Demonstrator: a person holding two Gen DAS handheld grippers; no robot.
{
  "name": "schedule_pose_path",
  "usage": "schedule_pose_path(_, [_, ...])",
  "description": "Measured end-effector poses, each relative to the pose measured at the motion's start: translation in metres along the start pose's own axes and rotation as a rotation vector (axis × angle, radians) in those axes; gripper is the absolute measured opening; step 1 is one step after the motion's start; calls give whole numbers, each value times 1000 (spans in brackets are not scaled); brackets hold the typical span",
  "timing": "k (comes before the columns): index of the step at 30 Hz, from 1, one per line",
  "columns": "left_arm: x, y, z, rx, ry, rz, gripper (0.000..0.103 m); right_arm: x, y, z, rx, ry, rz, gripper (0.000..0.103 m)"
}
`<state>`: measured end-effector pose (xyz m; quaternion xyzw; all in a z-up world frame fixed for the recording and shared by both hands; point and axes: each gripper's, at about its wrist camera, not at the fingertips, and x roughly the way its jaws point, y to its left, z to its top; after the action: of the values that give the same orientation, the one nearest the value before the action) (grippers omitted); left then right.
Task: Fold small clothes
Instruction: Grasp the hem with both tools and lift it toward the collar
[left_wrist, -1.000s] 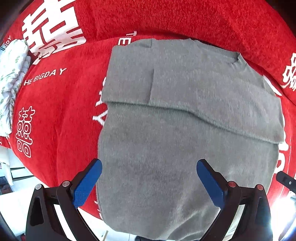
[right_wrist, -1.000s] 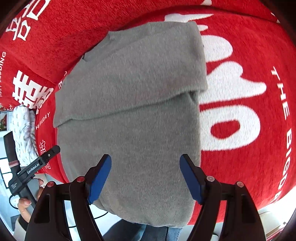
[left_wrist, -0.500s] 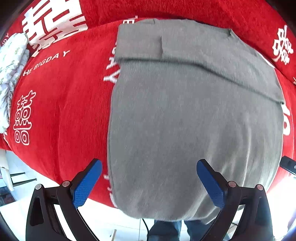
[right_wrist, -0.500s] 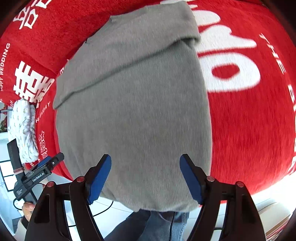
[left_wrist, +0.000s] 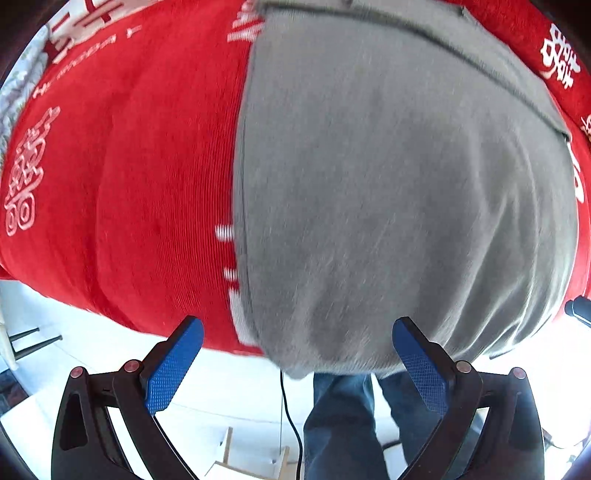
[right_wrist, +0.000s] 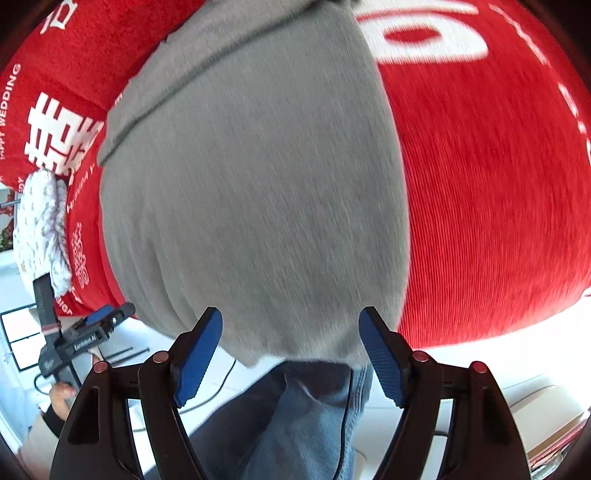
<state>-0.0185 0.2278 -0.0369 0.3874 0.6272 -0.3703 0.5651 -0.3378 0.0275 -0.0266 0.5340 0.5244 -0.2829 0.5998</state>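
While the left wrist view looks straight down, the left gripper (left_wrist: 295, 354) hangs over the near hem of the grey sweater (left_wrist: 388, 184), its blue fingers (left_wrist: 173, 365) spread wide with nothing between them. That sweater lies flat on a red cloth (left_wrist: 122, 177) printed with white characters, its hem drooping over the table's near edge, above a person's jeans (left_wrist: 340, 424). From the right wrist view, the right gripper (right_wrist: 291, 347) hovers over the same hem, fingers apart and clear of the fabric. At far left sit a white patterned garment (right_wrist: 40, 221) and the left gripper in a hand (right_wrist: 61, 397)
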Motion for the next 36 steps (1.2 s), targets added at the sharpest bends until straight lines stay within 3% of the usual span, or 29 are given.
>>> schedule_pose_path(9, [43,-8,-27,-8,89,-72,102,55,-41,-34,21,97,-30,79])
schedule_pose_path(15, [56,-12,-27,-30,107,-128,102,79,-51,-38,50,92,44,80])
schedule_pose_path(16, [55,-12,-28,-27,101,-127,102,79,-53,-40,61,90,72,73])
schedule_pose_path(17, [53,-12,-28,-21,94,-125,97,77,-54,-42,82,90,111,39])
schedule_pose_path(18, [50,-13,-29,-15,93,-147,85,75,-57,-44,124,102,129,19])
schedule_pose_path(19, [47,-14,-30,-17,102,-166,78,72,-60,-46,146,98,157,11])
schedule_pose_path(20, [44,-15,-29,-15,108,-178,62,65,-60,-48,163,80,199,10])
schedule_pose_path(21, [39,-16,-29,-4,112,-196,35,58,-58,-49,162,71,222,10])
schedule_pose_path(22, [34,-17,-30,8,118,-218,21,50,-55,-48,159,64,247,10])
schedule_pose_path(23, [29,-17,-29,12,120,-240,14,41,-50,-47,151,54,278,10])
schedule_pose_path(30, [-38,-11,-2,26,20,-347,14,-23,-7,0,57,-83,418,10])
schedule_pose_path(36, [-65,-15,65,21,-129,-314,14,-46,9,82,30,-185,447,9])
